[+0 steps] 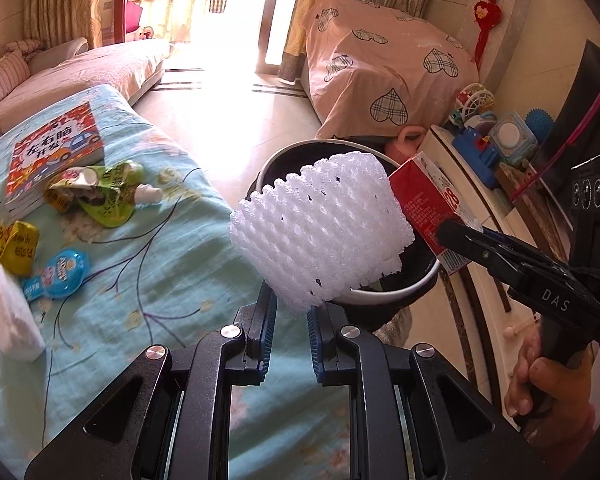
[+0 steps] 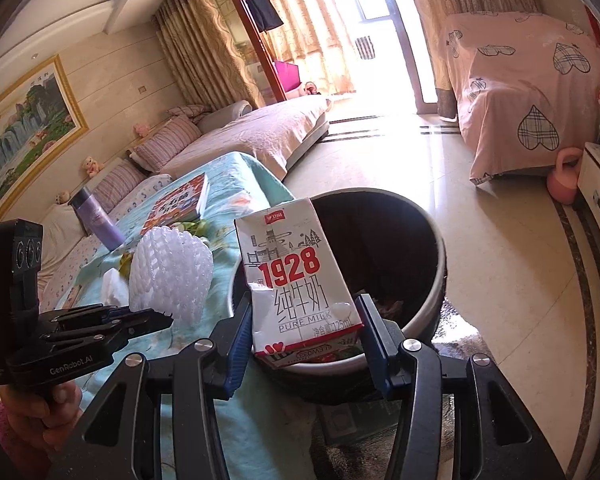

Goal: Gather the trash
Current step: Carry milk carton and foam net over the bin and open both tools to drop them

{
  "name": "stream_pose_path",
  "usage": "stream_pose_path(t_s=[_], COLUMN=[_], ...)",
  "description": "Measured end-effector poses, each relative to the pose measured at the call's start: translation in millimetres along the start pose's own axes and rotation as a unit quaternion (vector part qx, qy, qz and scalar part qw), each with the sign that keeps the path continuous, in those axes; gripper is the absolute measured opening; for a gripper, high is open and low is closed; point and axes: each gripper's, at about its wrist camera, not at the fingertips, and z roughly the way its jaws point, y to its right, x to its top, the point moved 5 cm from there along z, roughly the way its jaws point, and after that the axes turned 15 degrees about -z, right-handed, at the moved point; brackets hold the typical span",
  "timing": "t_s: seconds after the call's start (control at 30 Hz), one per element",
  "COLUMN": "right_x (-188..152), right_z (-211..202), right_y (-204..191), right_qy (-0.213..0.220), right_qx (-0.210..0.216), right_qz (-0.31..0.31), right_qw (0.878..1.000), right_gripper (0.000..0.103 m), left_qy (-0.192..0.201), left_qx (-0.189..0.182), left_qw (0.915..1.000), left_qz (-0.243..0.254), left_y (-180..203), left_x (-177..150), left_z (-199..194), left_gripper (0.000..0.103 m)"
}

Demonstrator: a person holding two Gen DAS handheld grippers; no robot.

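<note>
My left gripper [image 1: 291, 307] is shut on a white foam fruit net [image 1: 320, 228] and holds it over the near rim of the black trash bin [image 1: 396, 294]. My right gripper [image 2: 304, 330] is shut on a red and white 1928 milk carton [image 2: 296, 280], held above the bin [image 2: 428, 256]. The carton [image 1: 432, 208] and the right gripper [image 1: 456, 236] show at the right of the left wrist view. The net [image 2: 170, 276] and left gripper [image 2: 156, 320] show at the left of the right wrist view.
On the turquoise-covered table [image 1: 160, 280] lie a green pouch [image 1: 100, 192], a yellow wrapper [image 1: 16, 246], a blue lid [image 1: 58, 274], a white foam block [image 1: 8, 316] and a book [image 1: 54, 148]. A purple flask [image 2: 98, 222] stands behind. A toy shelf [image 1: 496, 148] is at right.
</note>
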Motion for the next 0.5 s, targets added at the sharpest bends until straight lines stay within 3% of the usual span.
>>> stream_pose_path(t_s=[0.5], right_x=[9.9], right_z=[16.4], right_y=[29.0], right_qy=[-0.013], right_qx=[-0.013], right_qz=[0.008], right_qw=[1.000], right_gripper=[0.050], left_qy=[-0.020], left_qx=[0.006], left_qw=[0.9997], left_qz=[0.009], left_y=[21.3], left_x=[19.5], left_z=[33.4], left_gripper=[0.014])
